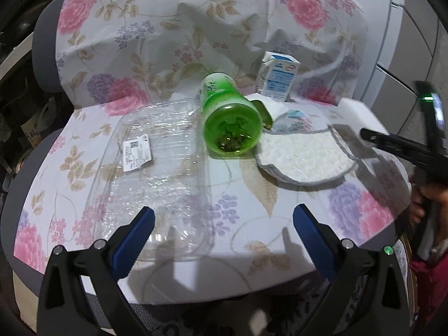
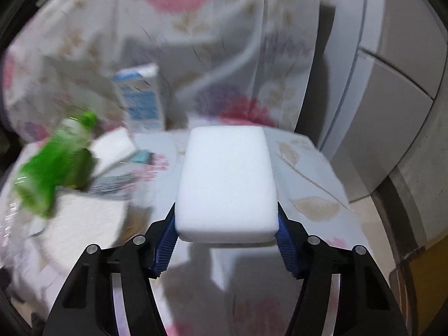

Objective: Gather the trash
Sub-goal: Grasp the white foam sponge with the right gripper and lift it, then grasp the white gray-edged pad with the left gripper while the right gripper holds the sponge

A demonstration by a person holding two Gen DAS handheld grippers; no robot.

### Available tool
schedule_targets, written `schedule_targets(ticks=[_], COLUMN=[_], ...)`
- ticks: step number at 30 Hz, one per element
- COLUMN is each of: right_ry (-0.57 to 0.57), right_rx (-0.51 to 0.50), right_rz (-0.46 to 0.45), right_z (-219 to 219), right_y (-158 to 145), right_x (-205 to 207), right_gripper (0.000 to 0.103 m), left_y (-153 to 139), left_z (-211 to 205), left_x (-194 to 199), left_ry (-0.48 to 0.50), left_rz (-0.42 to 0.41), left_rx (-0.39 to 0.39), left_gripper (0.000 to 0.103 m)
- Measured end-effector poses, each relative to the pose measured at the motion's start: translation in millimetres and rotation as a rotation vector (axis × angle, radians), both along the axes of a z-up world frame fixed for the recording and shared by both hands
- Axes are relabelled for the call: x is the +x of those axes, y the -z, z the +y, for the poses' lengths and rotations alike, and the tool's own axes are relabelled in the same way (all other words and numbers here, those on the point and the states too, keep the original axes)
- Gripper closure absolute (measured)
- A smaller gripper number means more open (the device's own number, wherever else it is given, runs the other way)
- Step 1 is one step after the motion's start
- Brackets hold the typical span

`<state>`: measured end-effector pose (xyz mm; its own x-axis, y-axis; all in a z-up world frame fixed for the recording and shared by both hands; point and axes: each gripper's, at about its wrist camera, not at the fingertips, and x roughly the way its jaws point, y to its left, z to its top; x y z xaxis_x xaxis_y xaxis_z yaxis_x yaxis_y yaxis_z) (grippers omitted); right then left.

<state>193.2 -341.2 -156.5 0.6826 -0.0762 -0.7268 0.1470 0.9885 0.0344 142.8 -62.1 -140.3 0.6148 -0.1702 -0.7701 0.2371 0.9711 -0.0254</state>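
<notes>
The right tongs [image 2: 226,225] are clamped on a white foam block [image 2: 226,184], the blue pads pressing its two long sides near the end closest to the camera. The block sits at the right edge of the flower-print cloth [image 1: 196,28] that covers what looks like a cushioned seat; whether its underside rests on the cloth or is just clear of it I cannot tell. In the left view the same block [image 1: 354,114] shows at about 3 o'clock from the green bottle.

The left tongs [image 1: 224,224] stand wide apart with nothing between them, hovering over the near edge of the clear plastic clamshell tray [image 1: 156,173].

The green bottle [image 1: 228,117] lies on its side in the middle, base toward the camera. At 1 o'clock from it a small blue-and-white carton [image 1: 277,79] stands upright; at 4 o'clock lies a white textured cloth pad with grey edging [image 1: 305,154]; the clamshell spreads out at 8 o'clock.

The foam looks very light and springy, so I would judge a gentle squeeze across its width holds it well; too hard a pinch would only dent it. The clamshell looks thin, slick and crackly, likely to flex and slip, so its rim seems the best place to pinch. The bottle is round and stiff and may roll; across the body would suit it.
</notes>
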Motion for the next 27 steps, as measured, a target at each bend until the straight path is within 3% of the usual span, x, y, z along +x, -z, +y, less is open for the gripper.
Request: schedule_targets(ticks=[3,10,17,24,26,27], right_ry=[-0.024,0.011,0.028,0.03,0.031,0.031], right_rx=[0.036,0.041,0.091,0.108,0.112,0.113], right_rz=[-0.059,-0.154,-0.171,-0.171,-0.173,-0.174], right_z=[1.1,-7.7,-24.8,-31.8,-33.3,-34.4], right_y=[-21.2,-46.4,-46.1,-42.3,-42.2,-42.4], right_x=[-38.4,-110.4,-134.3,-139.6,-140.1,-140.5], right_gripper=[0.039,0.037,0.037,0.036,0.036,0.036], left_y=[-3.1,-1.3,16.4,35.8,37.4,36.7], left_z=[-12.4,-71.9,-122.2,-144.1,-145.1,-143.8], left_x=[-4.3,-10.0,3.9,26.4,29.1,30.7], left_ry=[0.046,0.199,0.29,0.372,0.375,0.374], left_rz=[-0.005,-0.031,-0.025,-0.012,-0.02,-0.019], left_rx=[-0.022,0.005,0.109,0.207,0.224,0.218], left_gripper=[0.007,0.03,0.047,0.056,0.073,0.077])
